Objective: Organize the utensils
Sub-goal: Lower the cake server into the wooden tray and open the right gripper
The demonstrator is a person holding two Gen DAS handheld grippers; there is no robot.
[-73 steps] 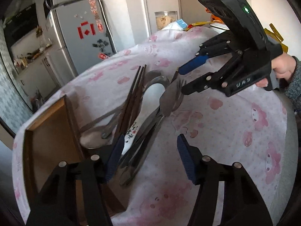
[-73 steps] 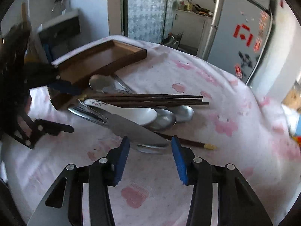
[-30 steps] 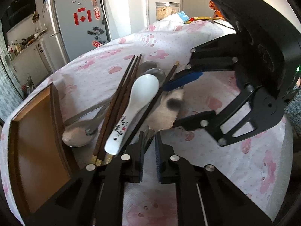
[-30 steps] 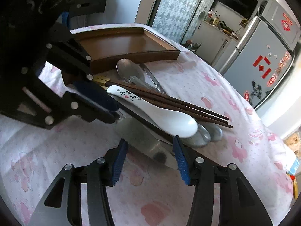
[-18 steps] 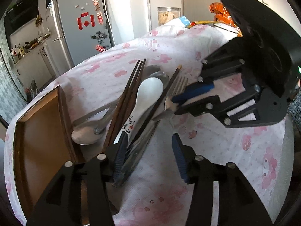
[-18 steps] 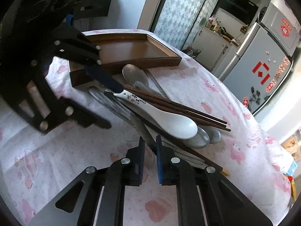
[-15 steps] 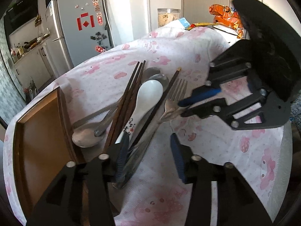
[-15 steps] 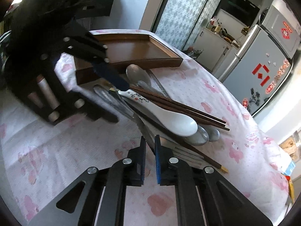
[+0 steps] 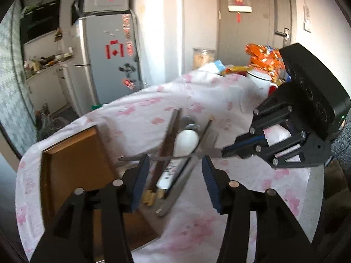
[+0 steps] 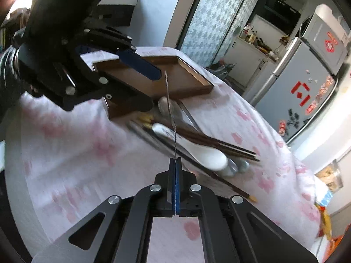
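On the pink-patterned tablecloth lies a pile of utensils: a white ceramic spoon (image 9: pixel 186 142) (image 10: pixel 208 153), dark chopsticks (image 9: pixel 169 135) (image 10: pixel 219 140), a metal spoon (image 10: pixel 164 105) and other steel pieces (image 9: pixel 175 197). A brown wooden tray (image 9: pixel 72 164) (image 10: pixel 186 74) lies beside the pile. My right gripper (image 10: pixel 175 160) (image 9: pixel 226 153) is shut on a metal fork (image 9: pixel 153 158) (image 10: pixel 170 114), held in the air across the pile. My left gripper (image 9: pixel 173 175) (image 10: pixel 151 89) hovers over the pile's near end. Its jaws are opening, with nothing pressed between the pads.
A grey fridge (image 9: pixel 109 54) stands beyond the table. At the table's far end are a glass jar (image 9: pixel 203 57), orange snack bags (image 9: pixel 263 54) and a white pot (image 9: pixel 258 79). The cloth drops off at the table's edges on all sides.
My right gripper closed on the fork and lifted it off the pile. My left gripper went from shut to open and rose away from the utensils.
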